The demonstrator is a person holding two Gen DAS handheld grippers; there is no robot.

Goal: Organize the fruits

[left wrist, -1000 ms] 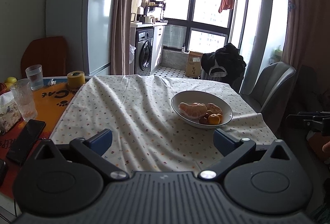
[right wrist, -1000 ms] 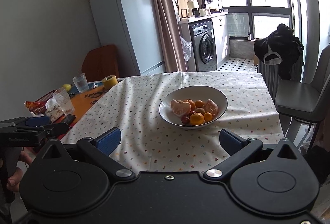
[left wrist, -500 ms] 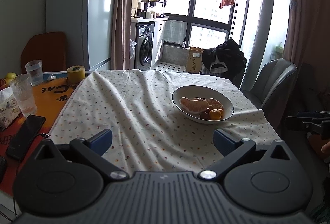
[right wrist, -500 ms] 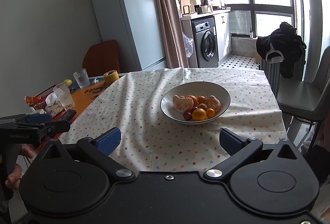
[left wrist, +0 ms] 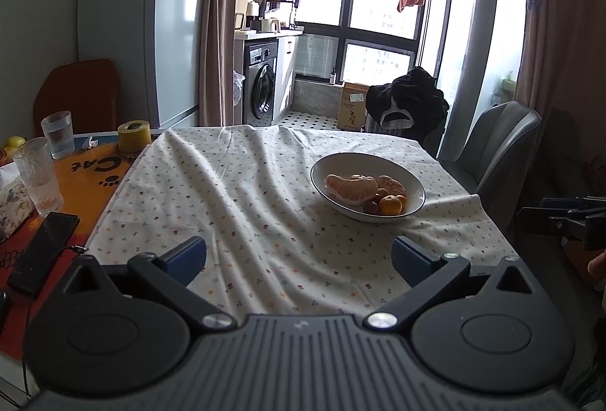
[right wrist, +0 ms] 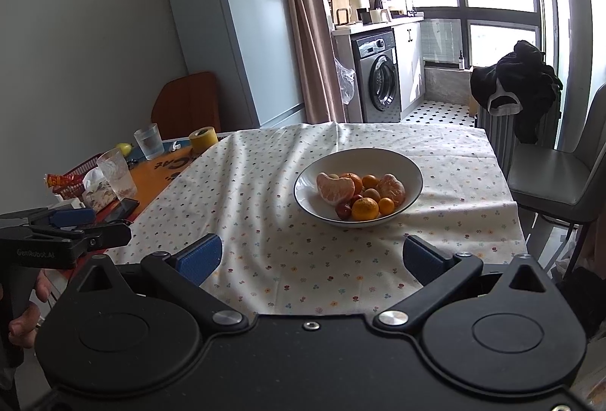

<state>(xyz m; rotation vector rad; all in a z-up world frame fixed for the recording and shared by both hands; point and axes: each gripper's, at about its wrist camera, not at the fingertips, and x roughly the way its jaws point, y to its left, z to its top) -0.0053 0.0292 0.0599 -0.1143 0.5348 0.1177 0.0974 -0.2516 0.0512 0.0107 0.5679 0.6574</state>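
Fruit bowl point(right wrist: 411, 170) beyond both spread grippers point(right wrist: 312, 257)

Your left gripper point(left wrist: 299, 256) and right gripper point(right wrist: 312, 259) match — black ribbed body, two round hubs, silver pivot screws, blue ridged finger pads point(right wrist: 199, 257). White "GenRobot.AI" lettering on the left unit's side (right wrist view only).

left tongs point(left wrist: 299, 254) are spread wide with nothing between their blue pads, level at the near edge of the surface. right tongs point(right wrist: 312, 257) are likewise wide apart and bare, level beside them. a hand point(right wrist: 26, 312) grips the left handle from below.
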